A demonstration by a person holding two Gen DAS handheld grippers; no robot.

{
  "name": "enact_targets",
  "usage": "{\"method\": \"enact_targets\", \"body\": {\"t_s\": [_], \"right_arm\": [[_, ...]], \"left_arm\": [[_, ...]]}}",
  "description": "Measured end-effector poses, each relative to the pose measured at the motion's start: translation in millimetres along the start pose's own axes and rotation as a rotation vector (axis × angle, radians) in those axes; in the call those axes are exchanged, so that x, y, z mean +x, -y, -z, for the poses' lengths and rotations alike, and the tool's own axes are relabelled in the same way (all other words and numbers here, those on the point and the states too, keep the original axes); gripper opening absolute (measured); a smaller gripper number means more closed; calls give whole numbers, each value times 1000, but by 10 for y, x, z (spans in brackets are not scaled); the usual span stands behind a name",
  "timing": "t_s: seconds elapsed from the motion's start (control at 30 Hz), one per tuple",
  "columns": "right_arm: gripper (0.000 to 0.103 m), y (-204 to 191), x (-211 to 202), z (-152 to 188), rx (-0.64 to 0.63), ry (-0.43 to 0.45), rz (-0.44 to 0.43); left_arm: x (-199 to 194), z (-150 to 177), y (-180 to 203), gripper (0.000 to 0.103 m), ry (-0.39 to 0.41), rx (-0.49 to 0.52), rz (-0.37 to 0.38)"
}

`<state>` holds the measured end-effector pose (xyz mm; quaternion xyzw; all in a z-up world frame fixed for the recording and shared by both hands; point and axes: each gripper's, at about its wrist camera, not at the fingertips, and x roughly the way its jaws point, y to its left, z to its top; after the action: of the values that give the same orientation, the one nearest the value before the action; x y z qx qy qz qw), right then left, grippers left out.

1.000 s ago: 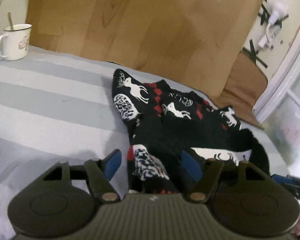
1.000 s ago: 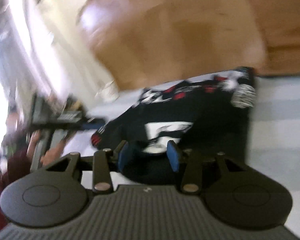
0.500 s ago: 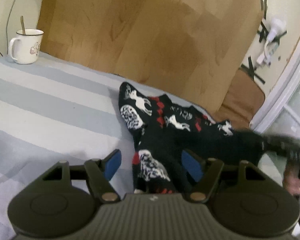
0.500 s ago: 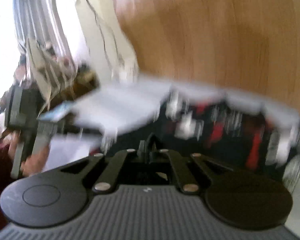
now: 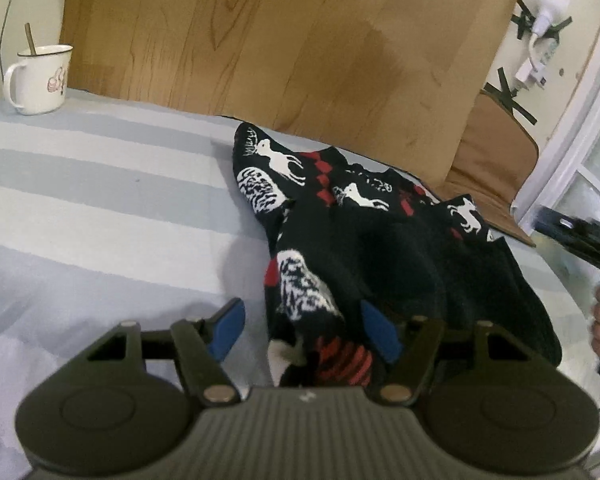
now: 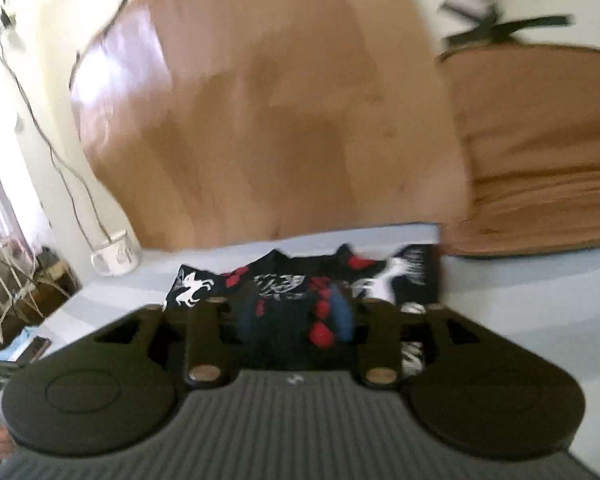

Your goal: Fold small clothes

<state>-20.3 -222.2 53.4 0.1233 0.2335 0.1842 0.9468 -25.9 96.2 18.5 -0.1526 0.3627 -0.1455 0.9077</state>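
Observation:
A small black garment (image 5: 372, 240) with white deer and red marks lies bunched on the striped grey-blue cloth (image 5: 100, 200). My left gripper (image 5: 304, 332) is open, its blue pads either side of the garment's near edge. In the right wrist view, my right gripper (image 6: 296, 316) is open over the garment (image 6: 284, 284), which lies between its blue pads. That view is blurred. The right gripper's body (image 5: 580, 240) shows at the right edge of the left wrist view.
A white mug (image 5: 40, 80) with a spoon stands at the far left by the wooden board (image 5: 300, 40); it also shows in the right wrist view (image 6: 116, 258). A brown cushion (image 6: 540, 152) lies at the right. Cables and clutter (image 6: 20, 288) sit beyond the left edge.
My right gripper shut on the garment's right end, swung it across over the rest, and has opened. My left gripper stayed open at the near edge, the camera tilting up slightly.

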Motion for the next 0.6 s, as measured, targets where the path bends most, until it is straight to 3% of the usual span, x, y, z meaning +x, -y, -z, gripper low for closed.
{"method": "enact_targets", "body": {"t_s": [0.13, 0.2, 0.23, 0.27, 0.3, 0.4, 0.43, 0.5, 0.53, 0.6], "right_arm": [[61, -2, -194, 326, -39, -72, 71], [58, -16, -93, 514, -61, -129, 99], [26, -5, -25, 590, -55, -164, 109], [16, -3, 26, 635, -57, -184, 135], [13, 2, 14, 636, -71, -163, 162], [13, 109, -170, 458, 16, -74, 181], [13, 140, -192, 445, 26, -70, 191], [13, 183, -119, 529, 18, -134, 219], [14, 191, -58, 605, 18, -177, 221], [19, 159, -89, 652, 0, -152, 221]], "left_arm": [[-44, 103, 31, 64, 0, 26, 8], [-17, 110, 63, 46, 3, 36, 6], [19, 99, 70, 23, -12, 32, 9], [46, 83, 65, 19, -23, 16, 8], [35, 72, 57, 17, -24, 2, 4], [-137, 81, 26, 15, -32, 18, -21], [-204, 98, 0, 9, -36, 21, -51], [-268, 147, -110, 7, -61, 9, -85], [-260, 165, -163, 7, -83, -11, -67], [-259, 176, -189, 12, -82, -23, -79]]}}
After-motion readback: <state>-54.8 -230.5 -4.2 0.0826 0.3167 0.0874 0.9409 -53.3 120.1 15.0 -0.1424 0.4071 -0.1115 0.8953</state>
